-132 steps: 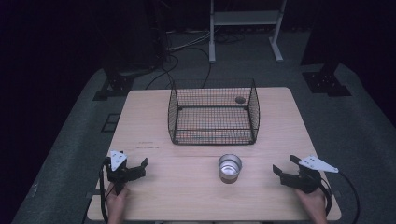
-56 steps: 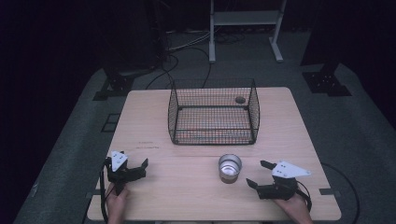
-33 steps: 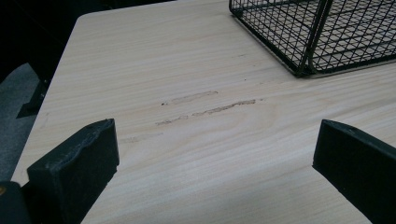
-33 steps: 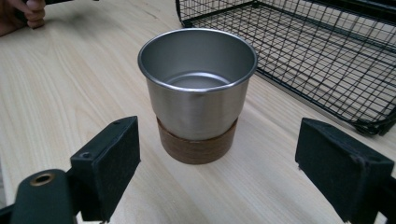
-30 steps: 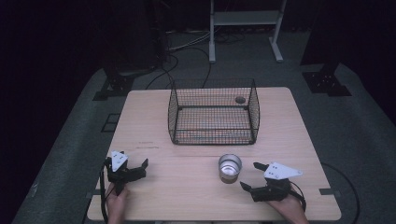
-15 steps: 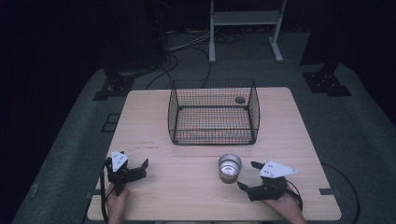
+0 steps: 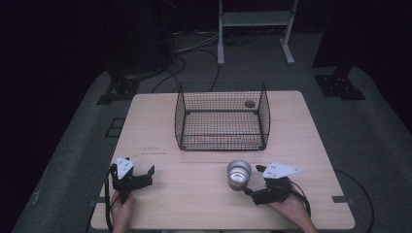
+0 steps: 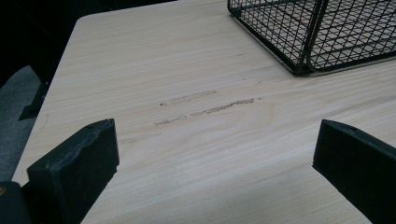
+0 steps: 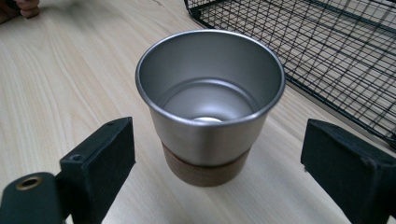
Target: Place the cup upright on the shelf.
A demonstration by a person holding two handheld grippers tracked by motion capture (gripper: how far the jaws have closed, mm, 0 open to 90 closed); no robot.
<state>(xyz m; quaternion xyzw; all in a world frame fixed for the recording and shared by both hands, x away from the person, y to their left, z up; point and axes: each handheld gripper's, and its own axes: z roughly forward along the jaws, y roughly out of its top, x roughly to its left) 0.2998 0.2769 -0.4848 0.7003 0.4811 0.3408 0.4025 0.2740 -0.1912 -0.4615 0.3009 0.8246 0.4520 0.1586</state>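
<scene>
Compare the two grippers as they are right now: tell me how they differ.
The right gripper faces the metal cup, which stands upright between its spread jaws, untouched; the left gripper faces bare table with nothing between its jaws. The right gripper sits close in front of the wire basket; the left gripper is off toward the table's left edge. Both are open and held low over the wood.

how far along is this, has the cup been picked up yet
Not yet. Done: the right gripper is lined up at the cup, jaws open on either side. The cup stands on the table, ungripped. The basket looks empty. The left gripper is open, idle.
</scene>
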